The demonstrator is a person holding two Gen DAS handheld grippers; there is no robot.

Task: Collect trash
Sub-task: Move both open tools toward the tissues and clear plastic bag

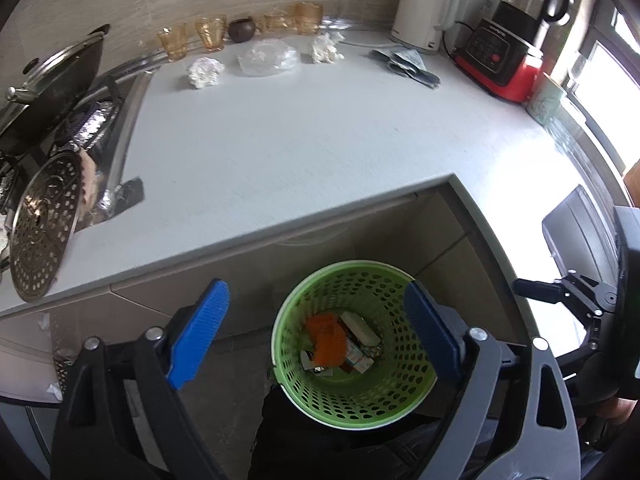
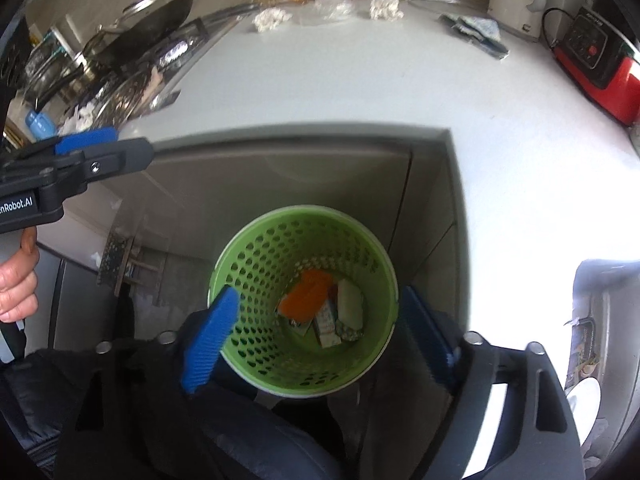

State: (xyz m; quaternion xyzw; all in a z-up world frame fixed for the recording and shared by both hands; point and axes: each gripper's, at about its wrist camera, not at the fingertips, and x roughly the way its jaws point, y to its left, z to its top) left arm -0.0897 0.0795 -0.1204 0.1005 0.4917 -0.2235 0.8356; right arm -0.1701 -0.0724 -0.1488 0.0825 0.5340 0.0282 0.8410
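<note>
A basket (image 1: pixel 352 396) stands on the floor below the counter (image 1: pixel 304 132) corner, with wrappers (image 1: pixel 344 344) lying in it. At the counter's back lie 2 crumpled tissues (image 1: pixel 205 72) either side of a plastic bag (image 1: pixel 267 57); a kettle (image 1: pixel 424 6) stands right.

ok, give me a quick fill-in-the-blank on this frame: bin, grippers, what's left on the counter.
1. The perforated bin below the counter edge is coloured ____.
2. Both the left gripper and the right gripper have their jaws ____, with nothing between the pads.
3. The brightest piece of trash inside the bin is coloured ____.
4. Near the clear plastic wrapper on the counter lie ____ crumpled white paper wads.

Missing words: green; open; orange; two
</note>
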